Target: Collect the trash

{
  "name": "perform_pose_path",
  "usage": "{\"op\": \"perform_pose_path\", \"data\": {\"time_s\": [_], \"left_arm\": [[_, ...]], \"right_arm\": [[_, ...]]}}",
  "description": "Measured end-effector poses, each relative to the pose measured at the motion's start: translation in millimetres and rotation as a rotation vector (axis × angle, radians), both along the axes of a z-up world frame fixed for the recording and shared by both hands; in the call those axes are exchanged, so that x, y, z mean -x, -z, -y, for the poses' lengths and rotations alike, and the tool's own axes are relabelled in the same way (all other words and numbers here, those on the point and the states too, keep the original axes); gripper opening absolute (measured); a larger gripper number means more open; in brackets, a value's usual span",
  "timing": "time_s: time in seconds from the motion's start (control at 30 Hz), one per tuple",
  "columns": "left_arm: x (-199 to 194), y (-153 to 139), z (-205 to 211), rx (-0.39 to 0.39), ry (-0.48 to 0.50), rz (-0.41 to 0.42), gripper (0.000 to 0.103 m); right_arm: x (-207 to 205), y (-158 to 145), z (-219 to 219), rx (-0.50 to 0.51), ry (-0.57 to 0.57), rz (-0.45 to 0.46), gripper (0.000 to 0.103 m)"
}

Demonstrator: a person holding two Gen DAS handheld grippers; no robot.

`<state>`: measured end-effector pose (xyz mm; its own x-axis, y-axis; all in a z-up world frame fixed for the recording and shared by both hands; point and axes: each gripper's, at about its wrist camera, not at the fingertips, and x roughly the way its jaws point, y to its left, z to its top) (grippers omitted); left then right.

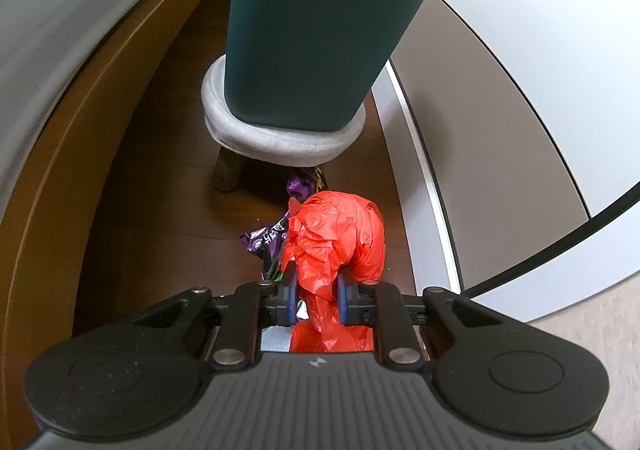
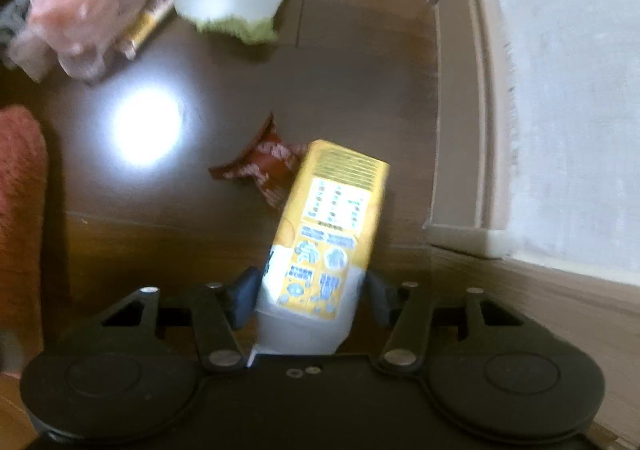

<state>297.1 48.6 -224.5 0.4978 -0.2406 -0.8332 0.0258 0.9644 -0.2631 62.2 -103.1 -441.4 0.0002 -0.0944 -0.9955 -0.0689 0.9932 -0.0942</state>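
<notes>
My left tongs (image 1: 316, 286) pinch the red plastic bag (image 1: 336, 234), lower centre — thin film that may tear or slip. My right tongs (image 2: 306, 290) clasp the yellow carton (image 2: 328, 234), lower centre — tilted, it could twist free.

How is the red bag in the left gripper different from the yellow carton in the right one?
The red bag is soft, crumpled plastic in one plain colour; the yellow carton is a stiff box covered in print. The left gripper pinches the bag into a narrow bunch, while the right gripper sits wider around the carton's white end. Shared: each is clamped between its gripper's fingers above a dark wood floor.
</notes>
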Motion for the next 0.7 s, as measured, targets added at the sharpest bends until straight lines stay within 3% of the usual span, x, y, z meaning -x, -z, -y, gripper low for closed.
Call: {"op": "perform_pose_path", "data": {"time_s": [0.27,0.4,0.7], "left_arm": [[4.5,-9.1,-0.6,0.0,0.002,0.024,0.018],[7.8,-16.9,-0.9,-0.005,0.007,0.049,0.018],[1.0,-60.7,-3.4,-0.007,0.011,0.129,0.018]], "right_arm": [[-10.8,-63.9,12.3,-0.069,0.004,0.131,0.05],[-11.2,-101.8,7.2,-0.094,-0.035,0.24,0.05],[-81.5,-200.7,0.4,-0.206,-0.054,0.503,0.05]]}}
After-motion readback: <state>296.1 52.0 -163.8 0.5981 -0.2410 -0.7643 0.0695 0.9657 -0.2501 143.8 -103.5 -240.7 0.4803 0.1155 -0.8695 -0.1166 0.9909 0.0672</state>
